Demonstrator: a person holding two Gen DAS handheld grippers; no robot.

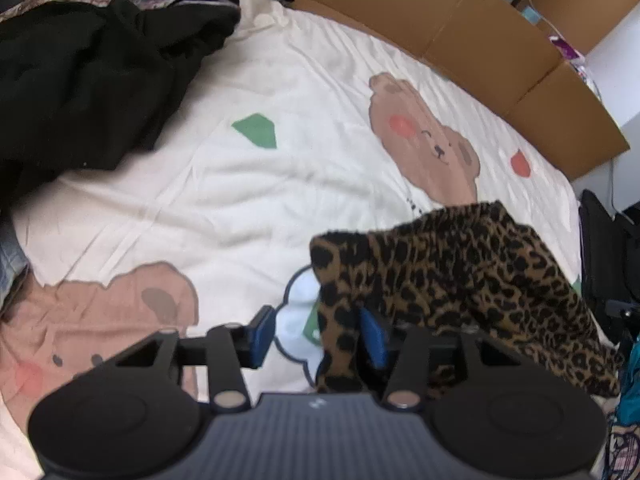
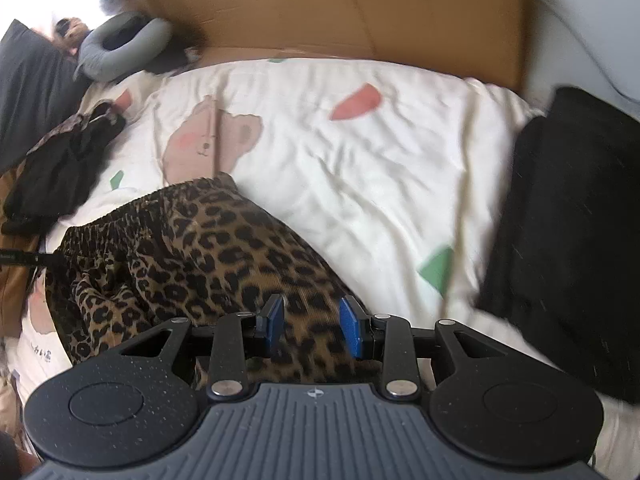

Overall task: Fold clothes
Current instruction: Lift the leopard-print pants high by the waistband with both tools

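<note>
A leopard-print garment (image 1: 460, 276) lies on a cream bedsheet with bear prints (image 1: 248, 184). In the left wrist view its corner hangs over my right finger and partly fills the gap of my left gripper (image 1: 318, 334), whose jaws stand wide apart. In the right wrist view the same garment (image 2: 192, 248), with an elastic waistband at its far edge, lies flat under my right gripper (image 2: 312, 326), which is open with cloth between and below its blue pads (image 2: 352, 328).
A heap of black clothes (image 1: 88, 80) lies at the sheet's far left. Brown cardboard (image 1: 480, 40) lines the far side of the bed. In the right wrist view a folded black garment (image 2: 568, 248) lies at right, a grey neck pillow (image 2: 120, 46) at far left.
</note>
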